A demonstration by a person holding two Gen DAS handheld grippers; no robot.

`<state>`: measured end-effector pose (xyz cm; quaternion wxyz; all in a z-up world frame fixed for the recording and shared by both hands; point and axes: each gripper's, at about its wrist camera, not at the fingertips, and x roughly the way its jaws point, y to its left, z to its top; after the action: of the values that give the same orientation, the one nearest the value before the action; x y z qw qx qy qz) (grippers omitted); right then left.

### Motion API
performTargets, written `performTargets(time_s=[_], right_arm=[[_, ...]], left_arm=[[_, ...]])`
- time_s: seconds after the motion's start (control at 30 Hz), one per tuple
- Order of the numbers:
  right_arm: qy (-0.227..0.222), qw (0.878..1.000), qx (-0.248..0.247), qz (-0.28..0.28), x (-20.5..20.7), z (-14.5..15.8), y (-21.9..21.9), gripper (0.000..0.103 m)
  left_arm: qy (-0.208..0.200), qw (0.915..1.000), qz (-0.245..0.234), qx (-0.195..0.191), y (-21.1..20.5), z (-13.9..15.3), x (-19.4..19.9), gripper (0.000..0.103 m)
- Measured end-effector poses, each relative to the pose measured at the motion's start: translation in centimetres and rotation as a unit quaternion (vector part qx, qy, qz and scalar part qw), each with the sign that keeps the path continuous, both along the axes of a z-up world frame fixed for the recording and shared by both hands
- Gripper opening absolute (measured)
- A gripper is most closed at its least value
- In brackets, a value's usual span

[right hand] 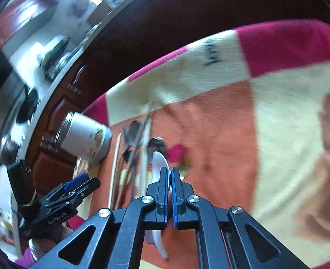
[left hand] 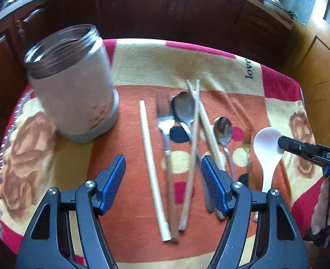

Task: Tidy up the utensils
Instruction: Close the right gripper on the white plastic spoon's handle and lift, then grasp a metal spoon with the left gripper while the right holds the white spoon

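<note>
The right gripper (right hand: 170, 174) is clamped tight on the small white plastic soup spoon (left hand: 268, 150), pinching the bowl edge near its tip. The left gripper (left hand: 163, 174) hangs wide apart w/ nothing in it.

The white spoon lies just in front of the right gripper's tips, handle running back under it, on the orange, cream & red patterned cloth (left hand: 142, 67). It looks light, stiff and smooth, so prob slippery. A pinch on the thin bowl rim could let it swing or slide out; the handle neck looks like a safer spot to hold.

Ahead of the left gripper, between its two blue pads, lie pale wooden chopsticks (left hand: 152, 168), a wood-handled metal fork (left hand: 165, 121) & two shiny metal spoons (left hand: 184, 109). Up and to its left stands the open white & steel jar (left hand: 75, 85), prob where things go.

Left view shows the whole row and the jar mouth. Right view is blurry, but only it shows the pads pressed on the spoon.
</note>
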<state>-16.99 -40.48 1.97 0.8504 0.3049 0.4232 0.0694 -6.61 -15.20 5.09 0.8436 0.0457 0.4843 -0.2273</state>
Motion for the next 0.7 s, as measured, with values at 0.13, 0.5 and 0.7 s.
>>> performTargets(time_s=[0.13,0.5,0.7], right_arm=[[0.027,0.999,-0.005,-0.033,-1.2,-1.4,-3.0,0.003],[0.041,0.999,-0.021,-0.012,-1.0,-3.0,-5.6,0.028],[0.030,0.999,-0.028,0.025,0.0,-3.0,-6.0,0.031]], left_arm=[[0.002,0.9989,-0.044,-0.015,-2.6,0.0,0.6,0.070],[0.019,0.9787,-0.204,-0.011,-9.0,-0.8,4.1,0.070],[0.028,0.9624,-0.268,0.034,-11.0,-1.7,5.3,0.058]])
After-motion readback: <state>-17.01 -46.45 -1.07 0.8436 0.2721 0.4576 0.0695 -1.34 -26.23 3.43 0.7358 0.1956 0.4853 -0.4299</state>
